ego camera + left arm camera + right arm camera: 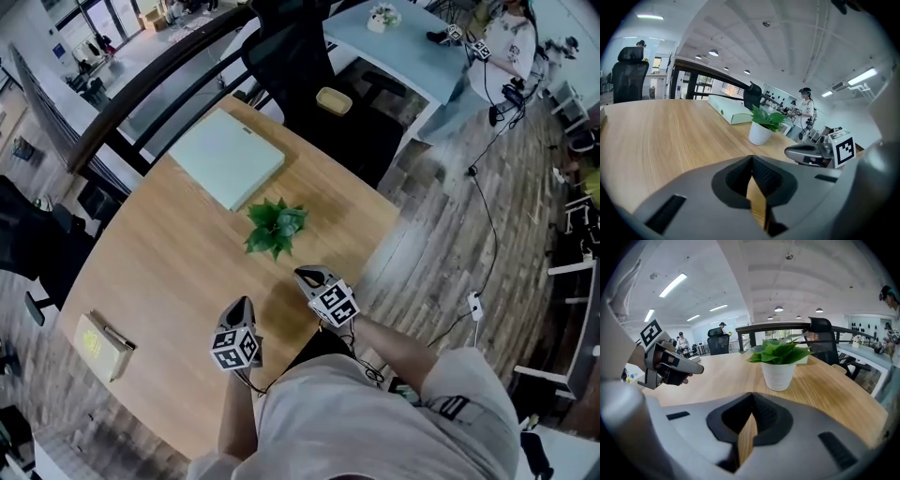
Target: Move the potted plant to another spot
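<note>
Jaws of right hand-held gripper [751, 405] meet, empty.

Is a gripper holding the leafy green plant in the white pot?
No, the plant stands free on the wooden table, nothing gripping it.

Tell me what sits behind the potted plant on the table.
A flat pale green box lies behind the potted plant, apart from it, with a black chair beyond the table edge. In the right gripper view the leaves cover part of the box.
</note>
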